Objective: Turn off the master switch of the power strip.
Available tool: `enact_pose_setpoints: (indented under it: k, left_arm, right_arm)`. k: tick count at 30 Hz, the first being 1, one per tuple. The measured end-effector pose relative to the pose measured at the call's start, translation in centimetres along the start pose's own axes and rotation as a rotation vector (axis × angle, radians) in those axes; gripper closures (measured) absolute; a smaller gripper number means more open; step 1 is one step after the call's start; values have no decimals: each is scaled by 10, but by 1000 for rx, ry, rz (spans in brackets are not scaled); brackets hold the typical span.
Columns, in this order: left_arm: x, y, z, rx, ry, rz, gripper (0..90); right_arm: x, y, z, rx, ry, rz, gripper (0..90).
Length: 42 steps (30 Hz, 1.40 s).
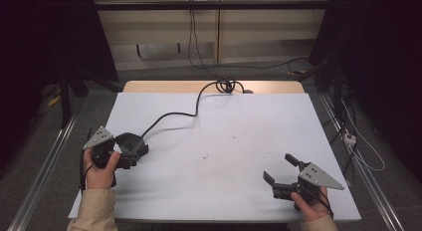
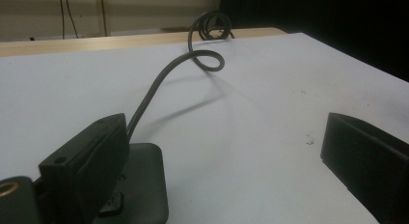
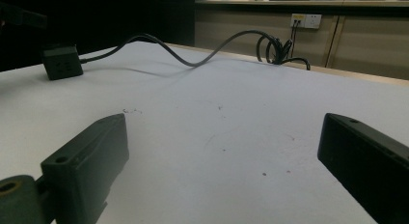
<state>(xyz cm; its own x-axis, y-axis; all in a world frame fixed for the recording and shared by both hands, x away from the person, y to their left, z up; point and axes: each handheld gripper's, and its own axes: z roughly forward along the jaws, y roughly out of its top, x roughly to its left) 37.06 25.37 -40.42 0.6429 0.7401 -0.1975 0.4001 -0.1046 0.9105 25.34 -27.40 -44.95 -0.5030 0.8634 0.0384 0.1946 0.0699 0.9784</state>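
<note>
A dark grey socket block [image 1: 133, 143] lies on the white table top [image 1: 234, 136] at the left, and its black cable [image 1: 174, 115] runs to a coil at the table's back edge. My left gripper [image 1: 124, 151] sits at the block with its jaws wide open. In the left gripper view the block [image 2: 144, 180] rests on the table just inside the left jaw of my left gripper [image 2: 224, 132], and the cable [image 2: 164, 79] curls away. My right gripper [image 1: 277, 167] stands open near the front right with nothing between its jaws. The right gripper [image 3: 222, 127] view has the block [image 3: 60, 62] far off at the left.
The cable coil [image 1: 226, 85] lies on the wooden strip [image 1: 164, 86] at the table's far edge. Metal rails [image 1: 368, 181] run along both sides of the table. More cables [image 1: 356, 141] trail on the floor at the right.
</note>
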Motion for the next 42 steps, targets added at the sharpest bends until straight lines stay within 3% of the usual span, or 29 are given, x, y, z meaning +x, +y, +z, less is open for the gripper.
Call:
enact_pose_setpoints:
  k: [11, 19, 32, 42]
  left_arm:
    - [-1, -2, 0, -17, -40, -29, 34]
    - [-4, -5, -2, -17, -68, -29, 34]
    - [-15, -12, -3, 2, -112, 3, 34]
    - [-25, -15, -5, -10, -152, 28, 34]
  right_arm:
    - [1, 0, 1, -1, 5, 1, 38]
    - [1, 1, 1, -1, 5, 2, 37]
    - [0, 0, 0, 0, 2, 6, 37]
    - [0, 0, 0, 0, 0, 6, 38]
